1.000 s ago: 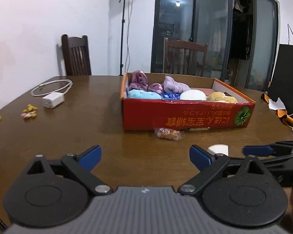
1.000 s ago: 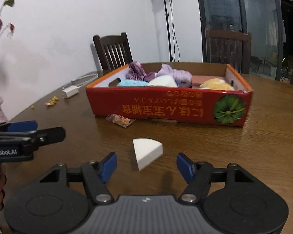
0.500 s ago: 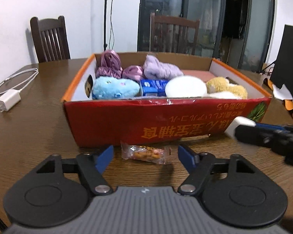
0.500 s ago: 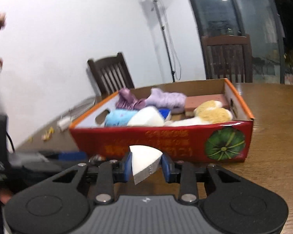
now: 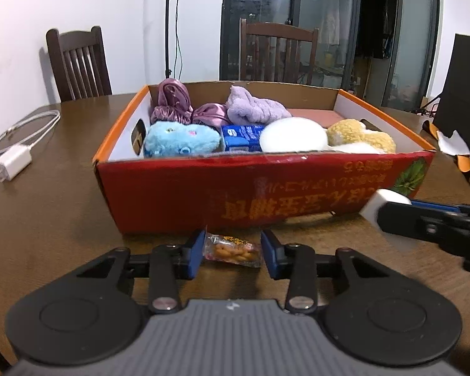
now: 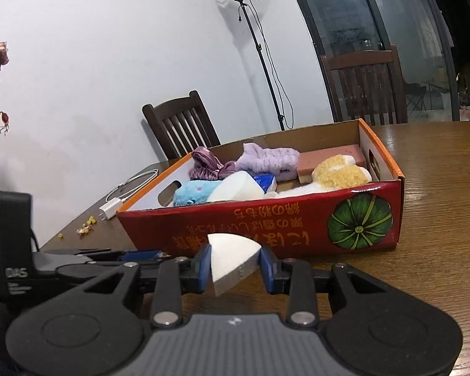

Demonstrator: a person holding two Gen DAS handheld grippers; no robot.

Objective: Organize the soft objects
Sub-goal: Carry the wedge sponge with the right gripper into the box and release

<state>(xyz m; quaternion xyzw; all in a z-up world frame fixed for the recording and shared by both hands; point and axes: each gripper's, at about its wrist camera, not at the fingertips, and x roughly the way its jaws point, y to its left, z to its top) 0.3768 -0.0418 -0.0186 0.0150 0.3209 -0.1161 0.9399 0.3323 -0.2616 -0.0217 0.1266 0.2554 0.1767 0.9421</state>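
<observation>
The brown wooden table carries everything, and the red cardboard box sits toward its far middle, already crowded with soft things: a blue plush, purple satin and fleece pieces at the far side, a white round cushion and a yellow fuzzy toy at the right. The right gripper is clamped on a white wedge sponge, held clear of the table just in front of the box's near wall. The left gripper is low at the table, its jaws closing around a small clear snack packet that lies just in front of the box; the left pad looks to touch the wrapper, the right pad appears just short of it. Judging from this, the slick, crinkly packet could squirt out or twist as the pads meet, since they catch only its crimped ends. The sponge is pinched near one edge, so it may pivot or compress and slip on the way over the wall. The two tools work close together, and a hurried lift could knock one into the other or the box
</observation>
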